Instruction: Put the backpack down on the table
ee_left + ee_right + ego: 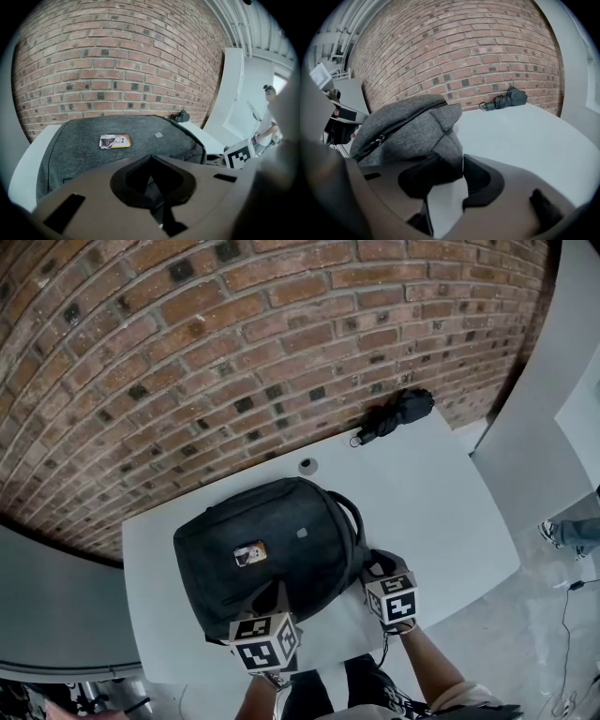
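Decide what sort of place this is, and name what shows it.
Probably an indoor workroom or office: a white table stands by a bare brick wall, with a backpack and a folded umbrella lying on it.

I seem to be in an office-like hall: bare brick wall [234,334], plain white bench [441,502], grey concrete floor [553,624].

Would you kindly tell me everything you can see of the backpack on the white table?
The backpack is dark grey woven fabric, with a small picture patch on its upward face, a zip along one side and a black carry handle. It lies flat on the table. The left gripper pinches its near edge; the right gripper, open, sits at its corner.
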The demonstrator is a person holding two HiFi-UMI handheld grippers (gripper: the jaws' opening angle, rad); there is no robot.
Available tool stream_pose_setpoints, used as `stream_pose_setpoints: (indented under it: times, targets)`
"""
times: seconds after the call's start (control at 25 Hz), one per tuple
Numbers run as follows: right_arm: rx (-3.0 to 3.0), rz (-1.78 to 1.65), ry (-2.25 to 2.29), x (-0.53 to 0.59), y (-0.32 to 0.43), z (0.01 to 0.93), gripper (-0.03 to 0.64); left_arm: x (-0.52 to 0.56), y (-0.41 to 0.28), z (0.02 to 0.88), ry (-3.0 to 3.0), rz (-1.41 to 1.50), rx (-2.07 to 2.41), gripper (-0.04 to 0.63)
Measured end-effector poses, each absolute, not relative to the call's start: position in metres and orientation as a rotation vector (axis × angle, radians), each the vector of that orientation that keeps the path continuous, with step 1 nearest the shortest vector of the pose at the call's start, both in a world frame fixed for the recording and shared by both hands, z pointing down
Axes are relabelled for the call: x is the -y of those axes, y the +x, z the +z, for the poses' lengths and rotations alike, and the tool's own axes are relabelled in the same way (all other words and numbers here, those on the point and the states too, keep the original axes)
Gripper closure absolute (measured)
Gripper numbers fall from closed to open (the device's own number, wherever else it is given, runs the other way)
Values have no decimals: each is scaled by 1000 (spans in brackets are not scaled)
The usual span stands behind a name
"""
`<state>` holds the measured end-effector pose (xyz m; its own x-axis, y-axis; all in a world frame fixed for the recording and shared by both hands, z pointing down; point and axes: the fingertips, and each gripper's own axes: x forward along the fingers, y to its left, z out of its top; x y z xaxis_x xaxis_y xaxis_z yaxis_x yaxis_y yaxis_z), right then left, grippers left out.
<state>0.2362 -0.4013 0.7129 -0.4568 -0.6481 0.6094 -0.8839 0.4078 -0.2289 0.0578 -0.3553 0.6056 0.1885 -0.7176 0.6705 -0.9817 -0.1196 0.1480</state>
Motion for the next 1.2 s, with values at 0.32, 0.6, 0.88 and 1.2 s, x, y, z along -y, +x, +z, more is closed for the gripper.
stream_pose_setpoints:
  times: [0.32,0.6,0.88,1.2]
  targets:
    - [2209,752,1360,385,252,711,460,353,63,604,1928,583,1567,583]
    - [2193,760,1425,372,253,690,461,352,54,595,1941,543,1563,583]
    - [2199,726,1511,364,239,652,462,349,41,571,1988,500,1559,583]
    - [2236,621,1542,360,211,601,506,341,-4,544,1966,381,1614,583]
